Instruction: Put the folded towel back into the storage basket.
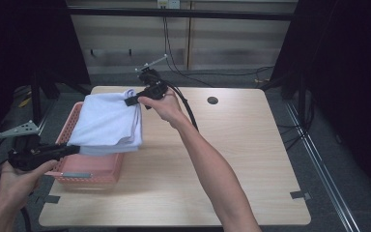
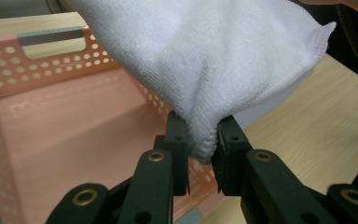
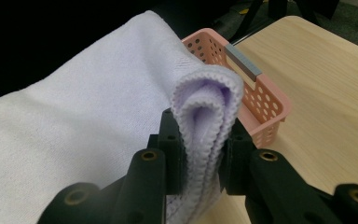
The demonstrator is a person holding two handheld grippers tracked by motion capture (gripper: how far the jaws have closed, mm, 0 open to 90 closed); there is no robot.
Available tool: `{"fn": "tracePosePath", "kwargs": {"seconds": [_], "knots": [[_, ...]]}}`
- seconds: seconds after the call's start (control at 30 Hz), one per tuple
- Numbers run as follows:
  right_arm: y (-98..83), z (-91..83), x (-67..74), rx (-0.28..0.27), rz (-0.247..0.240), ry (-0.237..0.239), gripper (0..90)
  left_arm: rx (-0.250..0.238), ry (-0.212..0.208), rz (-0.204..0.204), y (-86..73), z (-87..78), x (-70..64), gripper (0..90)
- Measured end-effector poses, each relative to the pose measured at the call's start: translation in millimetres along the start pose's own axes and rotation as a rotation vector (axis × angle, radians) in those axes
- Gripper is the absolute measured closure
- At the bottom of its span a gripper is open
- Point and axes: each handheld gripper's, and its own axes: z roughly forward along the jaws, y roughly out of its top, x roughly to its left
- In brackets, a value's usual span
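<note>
From above, I see my left gripper (image 1: 75, 149) and right gripper (image 1: 130, 100) holding the folded white terry towel (image 1: 108, 123) over the pink perforated plastic basket (image 1: 89, 169) on the light wooden table (image 1: 232, 159). In the left gripper view, the jaws pinch a towel corner (image 2: 205, 140) above the basket. In the right gripper view, the jaws clamp bunched towel layers (image 3: 205, 121).

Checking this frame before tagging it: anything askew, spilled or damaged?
Nothing damaged or spilled. The folded white towel is held over the pink basket, pinched by the left tool and right tool. It overhangs the basket's right rim onto the table, not squared to the basket.
</note>
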Motion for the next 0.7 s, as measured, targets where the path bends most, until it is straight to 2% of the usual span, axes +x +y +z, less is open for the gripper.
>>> {"fn": "tracePosePath", "kwargs": {"seconds": [0.33, 0.53, 0.7], "knots": [[6.7, 23.8, 11.0, 0.0, 0.006, 0.005, 74.0, -0.017, 0.023, -0.06, -13.9, -13.4, 20.8, 78.1], [5.3, 44.3, 14.7, 0.006, 0.019, 0.008, 74.0, -0.002, 0.046, -0.1, -26.1, -16.8, 36.2, 78.2], [0.5, 64.3, 16.5, 0.021, 0.044, -0.013, 74.0, 0.029, 0.077, -0.138, -34.7, -13.3, 55.7, 78.2]]}}
